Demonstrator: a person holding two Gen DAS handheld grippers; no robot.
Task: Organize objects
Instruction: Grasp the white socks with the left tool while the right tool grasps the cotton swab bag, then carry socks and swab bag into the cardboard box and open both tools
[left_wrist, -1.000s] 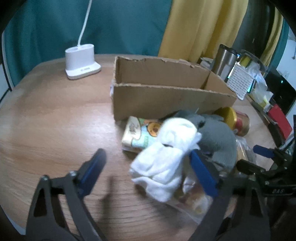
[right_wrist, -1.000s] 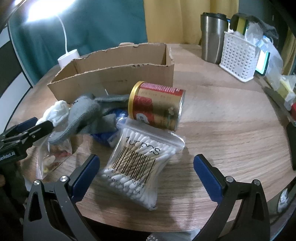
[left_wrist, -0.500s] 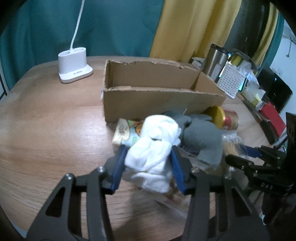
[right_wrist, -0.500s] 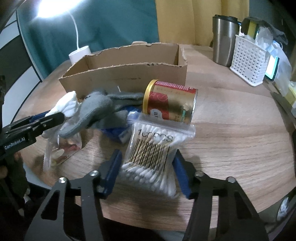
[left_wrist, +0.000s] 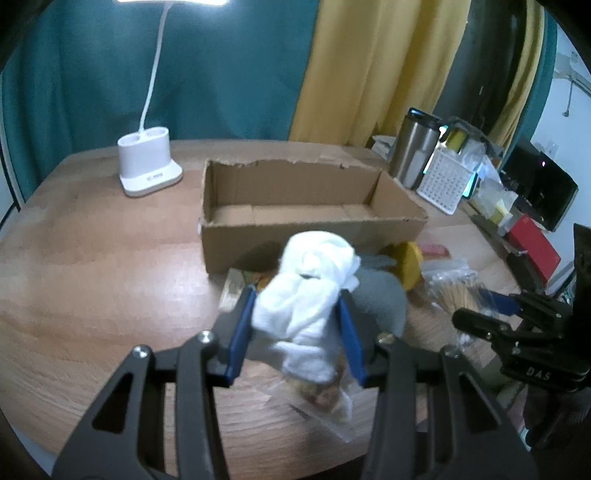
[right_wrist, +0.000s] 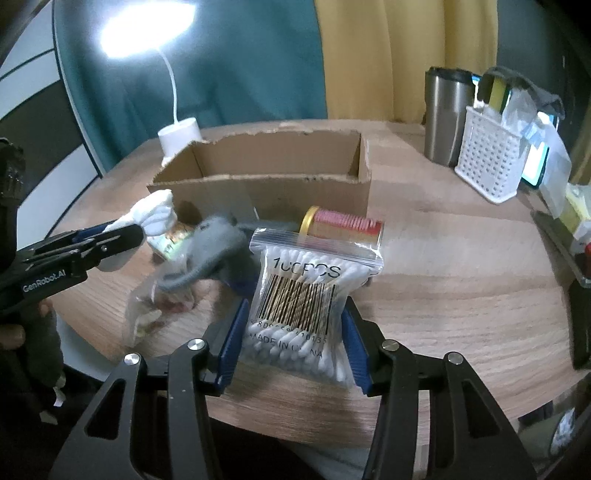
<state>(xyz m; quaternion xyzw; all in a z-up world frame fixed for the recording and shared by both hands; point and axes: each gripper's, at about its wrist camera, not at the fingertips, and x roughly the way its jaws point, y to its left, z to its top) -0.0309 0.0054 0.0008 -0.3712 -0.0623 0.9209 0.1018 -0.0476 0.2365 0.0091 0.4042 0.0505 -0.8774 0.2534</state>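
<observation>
On the round wooden surface (right_wrist: 443, 266), the left tool (left_wrist: 295, 325) grips a white rolled cloth (left_wrist: 310, 291) and the right tool (right_wrist: 291, 332) a clear bag of cotton swabs (right_wrist: 306, 295); either soft load could slip before reaching the open cardboard box (left_wrist: 295, 206).

Right gripper (right_wrist: 293, 334) jaws clamp the cotton-swab bag (right_wrist: 308, 306) above the table (right_wrist: 443, 280).

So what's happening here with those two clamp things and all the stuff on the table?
A person is tidying loose items with a handheld gripper in each hand. The left gripper is shut on a white cloth bundle, and the right gripper is shut on a bag of cotton swabs. Both are lifted in front of the cardboard box, whose visible inside looks empty. A grey cloth and a gold tin lie on the table.
</observation>
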